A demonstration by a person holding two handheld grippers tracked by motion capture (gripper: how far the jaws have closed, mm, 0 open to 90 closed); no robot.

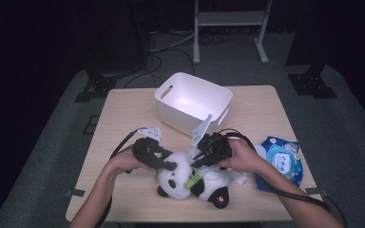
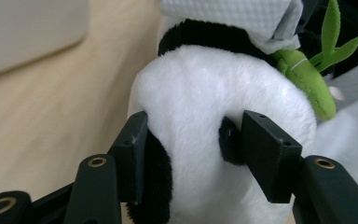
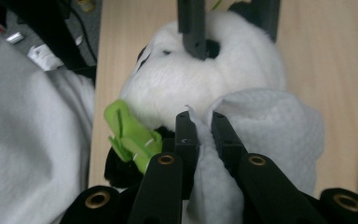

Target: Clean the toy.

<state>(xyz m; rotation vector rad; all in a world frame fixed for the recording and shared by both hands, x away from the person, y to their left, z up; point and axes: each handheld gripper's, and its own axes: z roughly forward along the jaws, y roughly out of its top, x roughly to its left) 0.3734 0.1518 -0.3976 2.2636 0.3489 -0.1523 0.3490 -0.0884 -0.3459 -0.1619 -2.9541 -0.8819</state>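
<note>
Black-and-white plush panda [image 1: 190, 183] with a green fabric bamboo sprig [image 2: 307, 74] lies near the front edge of the pale wooden table [image 1: 123, 114]. No writing can be read on it; the blue wet-wipe packet [image 1: 280, 161] at the table's right edge carries print too small to make out. From the left, the left gripper [image 2: 191, 140] is clamped across the panda's white head, its jaws pressing into the fur. From the right, the right gripper [image 3: 204, 128] pinches a white textured wipe [image 3: 270, 126] against the toy. Behind them stands a white plastic tub [image 1: 192, 102], with bare tabletop on either side.
</note>
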